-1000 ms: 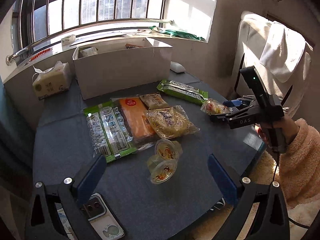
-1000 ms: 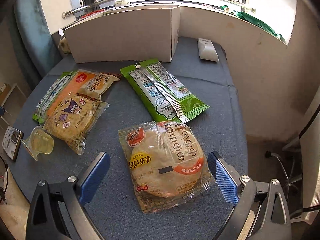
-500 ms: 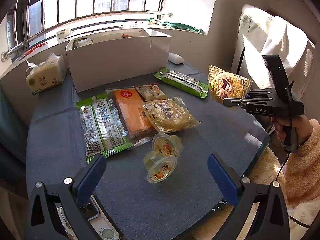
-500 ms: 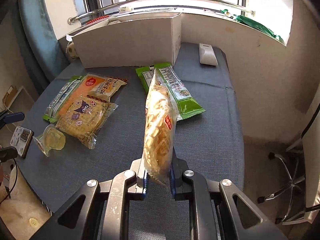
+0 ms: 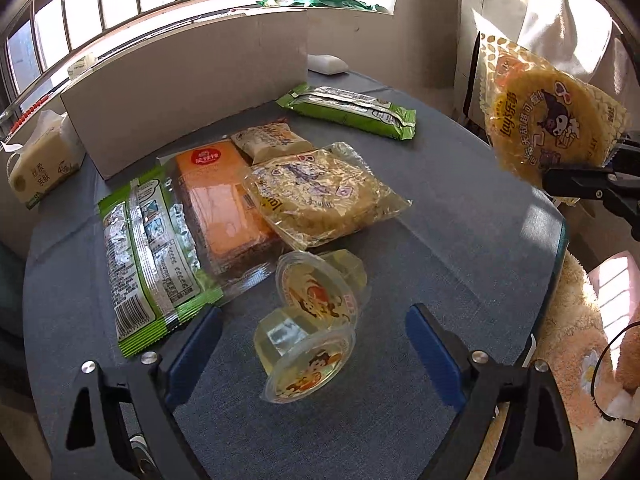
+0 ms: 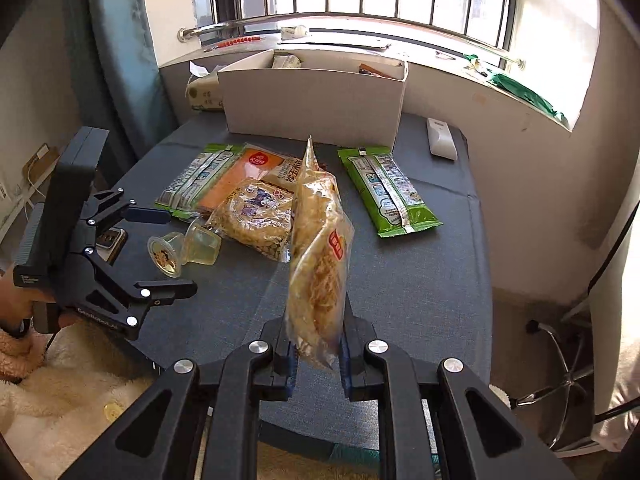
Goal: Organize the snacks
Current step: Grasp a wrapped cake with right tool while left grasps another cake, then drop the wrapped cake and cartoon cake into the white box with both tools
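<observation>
Right gripper (image 6: 316,356) clamped on crisp pack (image 6: 318,252), lifted off worktop (image 6: 420,280). Left gripper (image 5: 314,338) closing around jelly cups (image 5: 310,316), no contact yet. Next: carry pack to box (image 6: 312,104).

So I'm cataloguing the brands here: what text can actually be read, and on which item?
"Lay's 乐事": round crisp pack, shut in the right tool.
"丝柔亲肤": tissue pack.
Green wrapper: barcode and print too small to read.
Orange pack: red logo blurred.
Jelly cups: cartoon only, between the closing left tool's pads, untouched.
Crisp pack on the table: print unreadable.
</observation>
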### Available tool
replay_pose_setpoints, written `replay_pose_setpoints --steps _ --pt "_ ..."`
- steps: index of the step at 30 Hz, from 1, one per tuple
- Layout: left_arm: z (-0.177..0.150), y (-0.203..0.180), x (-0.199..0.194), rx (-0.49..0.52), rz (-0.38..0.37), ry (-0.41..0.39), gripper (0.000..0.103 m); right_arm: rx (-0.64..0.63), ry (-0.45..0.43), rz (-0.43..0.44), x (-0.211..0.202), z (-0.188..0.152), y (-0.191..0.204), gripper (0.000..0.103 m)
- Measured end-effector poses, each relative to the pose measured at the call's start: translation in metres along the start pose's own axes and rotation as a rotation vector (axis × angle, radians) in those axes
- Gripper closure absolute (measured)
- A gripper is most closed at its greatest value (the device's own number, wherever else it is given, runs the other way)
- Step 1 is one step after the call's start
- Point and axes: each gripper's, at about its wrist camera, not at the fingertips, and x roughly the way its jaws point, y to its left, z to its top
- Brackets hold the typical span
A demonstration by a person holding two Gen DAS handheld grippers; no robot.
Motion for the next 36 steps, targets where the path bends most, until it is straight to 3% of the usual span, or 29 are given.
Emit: replay_pose_setpoints --steps 1,3,9,15,17,25,30,36 --pt "0.0 -0.001 0.002 0.008 0.006 0.011 0.043 0.003 0.004 -0.001 -0.002 -0.003 0.003 0.086" --pt "-0.001 -0.002 0.0 0.026 0.034 -0.005 0.052 0.004 0.006 0.003 -0.005 -0.005 0.006 0.086" --pt "-0.01 0.01 -0.027 -0.05 0.009 -0.08 0.053 0.012 -0.002 0.011 -0.007 -0.007 0.012 0.086" --pt "-0.007 0.033 -0.088 -0.155 -0.011 -0.25 0.053 -0.028 -0.019 0.034 0.002 0.008 0.03 0.086" --pt "0.002 0.041 -0.107 -0.177 0.015 -0.317 0.053 -0.042 -0.033 0.048 0.006 0.019 0.037 0.086" --pt "0.087 0.107 -0.134 -0.249 0.118 -0.475 0.053 -0.07 -0.111 0.085 0.03 0.105 0.053 0.086" --pt "0.156 0.165 -0.102 -0.331 0.16 -0.466 0.053 0.001 -0.146 0.056 0.06 0.176 0.056 0.086" --pt "0.204 0.207 -0.057 -0.377 0.171 -0.404 0.053 0.051 -0.14 -0.012 0.103 0.246 0.063 0.086"
